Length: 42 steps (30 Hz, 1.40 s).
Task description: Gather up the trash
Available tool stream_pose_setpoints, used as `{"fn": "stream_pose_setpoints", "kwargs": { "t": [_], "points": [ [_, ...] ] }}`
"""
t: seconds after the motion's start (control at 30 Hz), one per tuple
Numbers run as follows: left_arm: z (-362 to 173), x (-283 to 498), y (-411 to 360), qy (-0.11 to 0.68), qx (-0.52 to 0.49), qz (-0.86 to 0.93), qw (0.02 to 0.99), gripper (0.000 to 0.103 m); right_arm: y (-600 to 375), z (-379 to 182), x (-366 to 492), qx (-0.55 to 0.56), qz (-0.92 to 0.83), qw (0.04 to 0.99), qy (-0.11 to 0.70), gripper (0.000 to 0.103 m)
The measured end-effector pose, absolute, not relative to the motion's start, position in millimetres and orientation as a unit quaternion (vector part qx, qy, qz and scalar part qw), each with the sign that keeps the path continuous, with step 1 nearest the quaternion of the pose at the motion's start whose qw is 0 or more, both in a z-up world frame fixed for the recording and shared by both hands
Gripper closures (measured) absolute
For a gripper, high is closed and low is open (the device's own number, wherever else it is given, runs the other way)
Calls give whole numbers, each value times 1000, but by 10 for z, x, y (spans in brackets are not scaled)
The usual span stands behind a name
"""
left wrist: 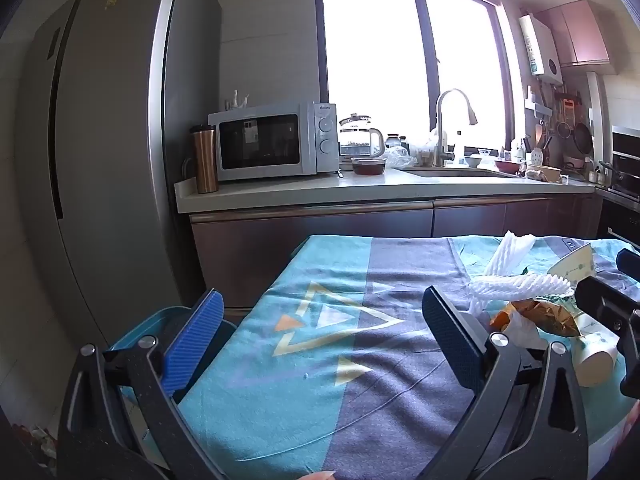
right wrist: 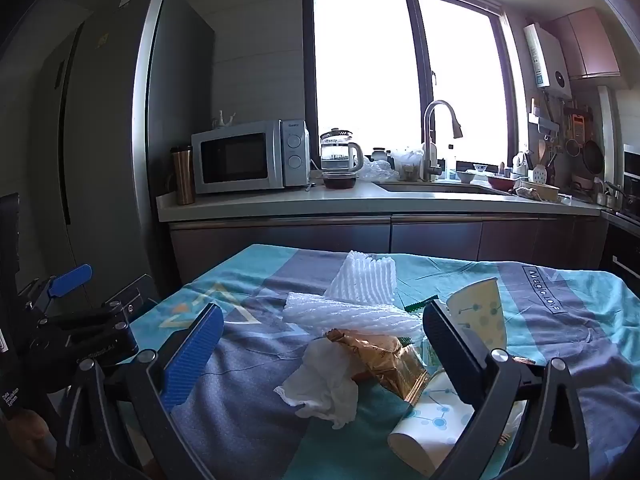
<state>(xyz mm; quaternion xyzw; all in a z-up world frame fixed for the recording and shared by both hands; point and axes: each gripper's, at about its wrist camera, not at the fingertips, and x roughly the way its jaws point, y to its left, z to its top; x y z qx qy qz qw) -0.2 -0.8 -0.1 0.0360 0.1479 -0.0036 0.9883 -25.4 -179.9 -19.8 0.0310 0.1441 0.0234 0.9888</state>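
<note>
A pile of trash lies on a table with a teal and grey cloth (right wrist: 248,420). It holds white foam netting (right wrist: 360,292), a crumpled white tissue (right wrist: 324,384), a gold snack wrapper (right wrist: 384,360), an upright paper cup (right wrist: 480,312) and a paper cup on its side (right wrist: 424,428). My right gripper (right wrist: 320,340) is open, its fingers on either side of the pile just above it. My left gripper (left wrist: 324,320) is open and empty over the cloth (left wrist: 280,400), left of the pile. The netting (left wrist: 516,280), wrapper (left wrist: 548,312) and fallen cup (left wrist: 596,364) show at its right.
A teal bin (left wrist: 136,336) stands below the table's left edge. Behind the table runs a counter (right wrist: 360,200) with a microwave (right wrist: 248,156), kettle (right wrist: 340,156) and sink faucet (right wrist: 436,136). A tall grey fridge (right wrist: 104,140) stands at the left.
</note>
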Motion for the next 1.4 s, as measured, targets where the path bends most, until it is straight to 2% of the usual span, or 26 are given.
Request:
{"fn": "stream_pose_setpoints", "kwargs": {
  "t": [1.4],
  "points": [
    [14,-64,26,132,16,-7,991,5,-1774,-174,-274,35,31,989,140,6]
  ]
}}
